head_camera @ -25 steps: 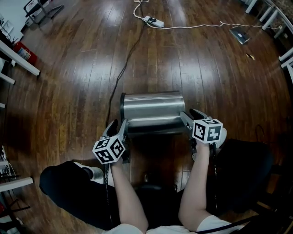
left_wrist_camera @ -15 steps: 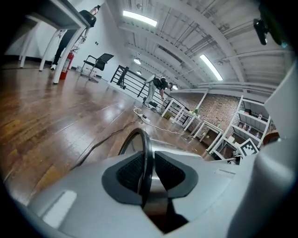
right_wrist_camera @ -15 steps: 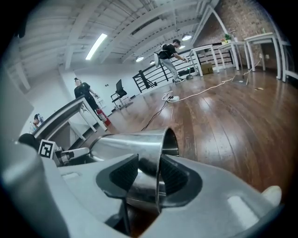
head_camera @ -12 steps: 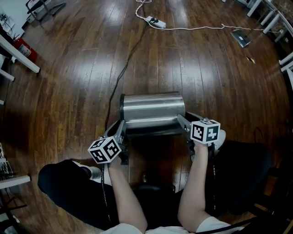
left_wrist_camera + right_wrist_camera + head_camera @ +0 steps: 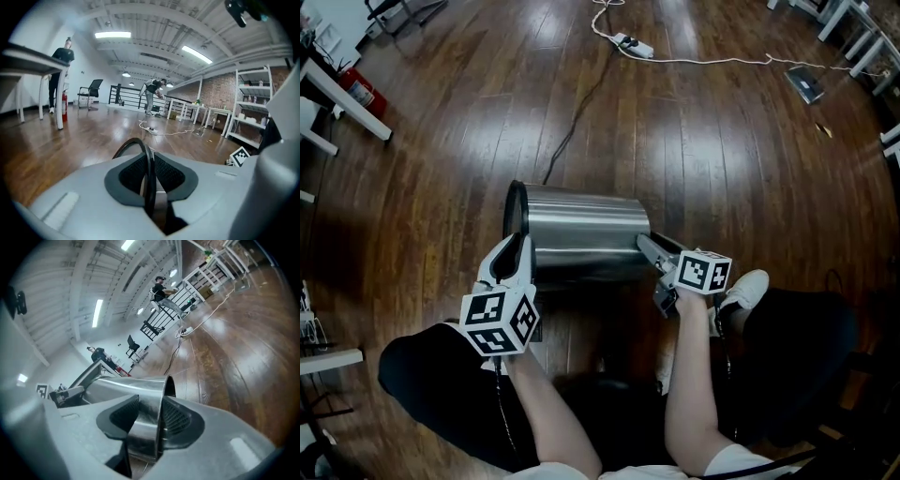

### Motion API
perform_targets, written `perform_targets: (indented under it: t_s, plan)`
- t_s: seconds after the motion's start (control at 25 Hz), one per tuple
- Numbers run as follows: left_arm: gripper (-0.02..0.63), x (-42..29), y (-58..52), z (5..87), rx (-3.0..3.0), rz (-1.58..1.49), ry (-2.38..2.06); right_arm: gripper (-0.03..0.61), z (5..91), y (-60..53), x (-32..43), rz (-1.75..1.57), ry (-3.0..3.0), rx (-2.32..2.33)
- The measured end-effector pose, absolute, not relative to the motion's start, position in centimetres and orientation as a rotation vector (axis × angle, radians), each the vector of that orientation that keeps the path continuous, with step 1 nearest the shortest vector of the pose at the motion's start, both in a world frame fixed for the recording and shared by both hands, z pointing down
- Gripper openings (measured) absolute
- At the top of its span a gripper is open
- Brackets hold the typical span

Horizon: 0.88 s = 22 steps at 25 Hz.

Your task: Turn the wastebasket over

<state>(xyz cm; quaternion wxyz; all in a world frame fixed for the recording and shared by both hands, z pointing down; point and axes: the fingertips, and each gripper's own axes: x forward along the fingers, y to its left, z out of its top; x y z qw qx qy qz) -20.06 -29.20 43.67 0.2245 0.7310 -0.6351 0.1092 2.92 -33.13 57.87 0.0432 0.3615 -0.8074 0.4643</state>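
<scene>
The steel wastebasket [image 5: 581, 239] lies on its side on the wooden floor, its black-rimmed open end at the left and tilted up. My left gripper [image 5: 517, 251] clamps that black rim [image 5: 149, 168] between its pads, and its jaws are still closing. At the right end, my right gripper [image 5: 645, 246] pinches the metal edge of the bin's base [image 5: 140, 427]; its jaws are easing open slightly with the metal still between them. In the right gripper view the bin's shiny side runs off to the left.
A black cable [image 5: 572, 127] runs from the bin toward a white power strip [image 5: 635, 45] at the far side. A red fire extinguisher [image 5: 358, 91] and white table legs stand at the far left. A white shoe [image 5: 748, 284] is just right of my right gripper.
Both grippers have closed on the ends of the wastebasket. The left gripper has risen with the open end, and the bin has swung so its black rim now shows at the left.
</scene>
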Motion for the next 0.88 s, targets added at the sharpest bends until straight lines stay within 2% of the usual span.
perform_targets:
  t_s: [0.16, 0.2, 0.28, 0.44, 0.52, 0.64, 0.76, 0.88]
  plan:
    - [0.074, -16.2, -29.7, 41.8, 2.201, 0.508, -1.691, 0.139, 61.0, -32.6, 1.6, 1.323, -2.415, 1.134]
    - [0.075, -14.6, -29.9, 42.0, 2.256, 0.588, -1.66, 0.031, 61.9, -32.1, 1.1, 1.271, -2.39, 1.128]
    - [0.077, -10.7, -30.2, 43.0, 2.378, 0.785, -1.589, -0.006, 64.5, -30.9, 0.9, 1.193, -2.301, 1.134]
    - [0.081, -2.4, -29.1, 46.4, 2.6, 1.104, -1.273, 0.035, 68.9, -28.5, 3.3, 1.343, -2.13, 1.184]
    - [0.091, 0.9, -26.7, 49.5, 2.629, 1.178, -1.026, 0.035, 69.2, -28.7, 5.0, 1.394, -2.102, 1.261]
    - [0.101, 2.4, -25.0, 51.4, 2.72, 1.246, -0.929, 0.09, 67.8, -30.1, 7.3, 1.343, -2.114, 1.359]
    - [0.12, 2.2, -25.6, 51.1, 2.736, 1.212, -0.954, 0.097, 66.1, -31.0, 7.8, 1.284, -2.167, 1.39]
    - [0.166, 1.5, -26.3, 49.4, 2.723, 0.983, -1.042, 0.098, 63.7, -31.7, 7.0, 1.199, -2.246, 1.361]
